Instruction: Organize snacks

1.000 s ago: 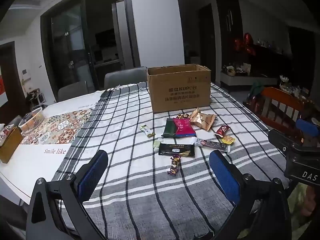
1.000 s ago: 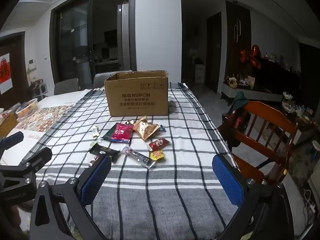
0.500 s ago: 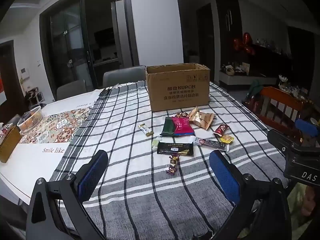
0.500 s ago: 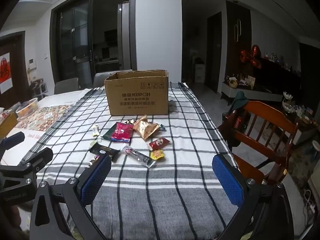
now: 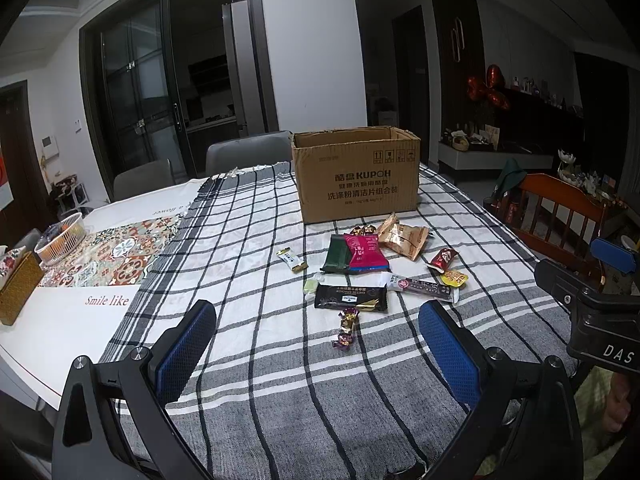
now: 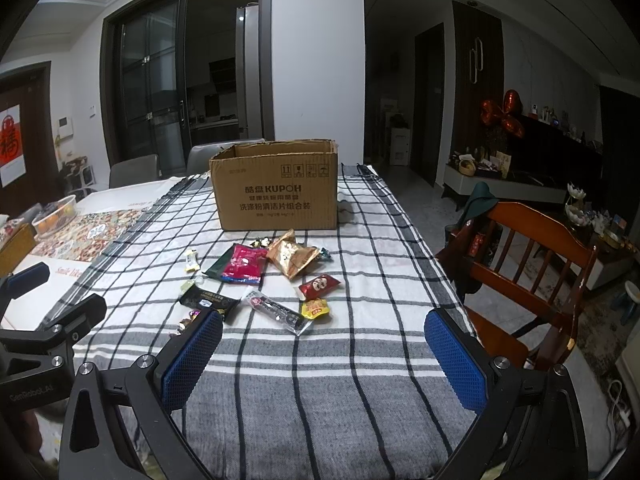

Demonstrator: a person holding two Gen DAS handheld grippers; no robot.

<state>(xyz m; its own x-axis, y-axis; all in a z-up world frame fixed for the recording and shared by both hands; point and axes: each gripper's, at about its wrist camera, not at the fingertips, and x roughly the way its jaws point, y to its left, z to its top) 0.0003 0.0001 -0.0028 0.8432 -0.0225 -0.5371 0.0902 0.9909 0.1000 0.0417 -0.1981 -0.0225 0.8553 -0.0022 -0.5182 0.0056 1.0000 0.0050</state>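
Several snack packets lie scattered on a checked tablecloth (image 5: pixel 248 264) in front of an open cardboard box (image 5: pixel 356 176) (image 6: pixel 276 188). Among them are a pink packet (image 5: pixel 362 252) (image 6: pixel 245 263), a gold bag (image 5: pixel 402 236) (image 6: pixel 292 258), a black bar (image 5: pixel 351 298) (image 6: pixel 208 303), a long dark bar (image 5: pixel 424 287) (image 6: pixel 278 312) and two wrapped candies (image 5: pixel 346 328). My left gripper (image 5: pixel 316 350) hovers open over the near cloth, short of the candies. My right gripper (image 6: pixel 324 354) is open too, nearer than the long bar, with nothing between its fingers.
A wooden chair (image 6: pixel 532 264) stands at the table's right side, grey chairs (image 5: pixel 248 152) behind the far edge. A white basket (image 5: pixel 60 240) and a woven box (image 5: pixel 18 292) sit on the left of the table, on a patterned mat (image 5: pixel 116 252).
Both grippers have shifted only slightly; in the left wrist view the snacks and box sit a little lower and nearer. Nothing was picked up or let go.
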